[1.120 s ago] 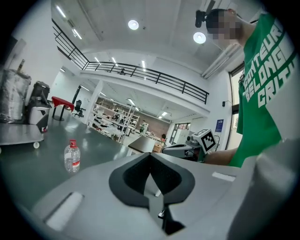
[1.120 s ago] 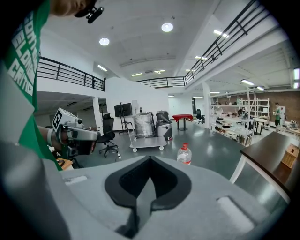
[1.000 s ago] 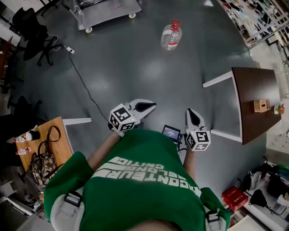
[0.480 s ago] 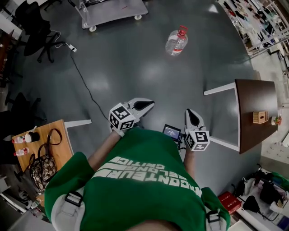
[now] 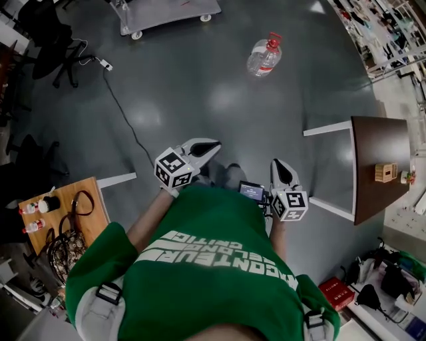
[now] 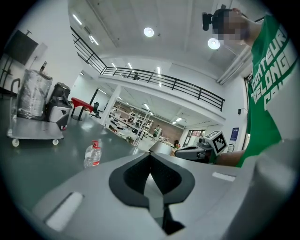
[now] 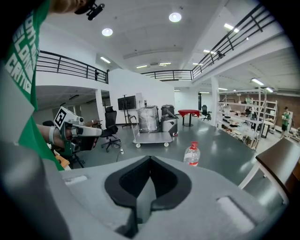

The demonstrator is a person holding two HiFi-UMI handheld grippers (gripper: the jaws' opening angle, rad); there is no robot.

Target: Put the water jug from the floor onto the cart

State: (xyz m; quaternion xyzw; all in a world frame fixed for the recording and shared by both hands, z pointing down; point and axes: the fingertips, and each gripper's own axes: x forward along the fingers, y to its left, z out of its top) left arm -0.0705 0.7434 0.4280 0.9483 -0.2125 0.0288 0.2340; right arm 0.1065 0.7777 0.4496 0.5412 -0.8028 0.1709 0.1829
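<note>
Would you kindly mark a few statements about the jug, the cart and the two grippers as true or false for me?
1. The water jug stands upright on the floor. True.
2. The right gripper holds the jug. False: its jaws are together on nothing, and the jug is well ahead.
3. The jug sits on the cart. False: the cart stands apart from it.
4. The left gripper has its jaws together. True.
5. A handbag lies on the wooden table. True.

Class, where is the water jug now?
Head view: the water jug stands on the floor, upper right of centre, between the cart at top and the brown table at right.
</note>
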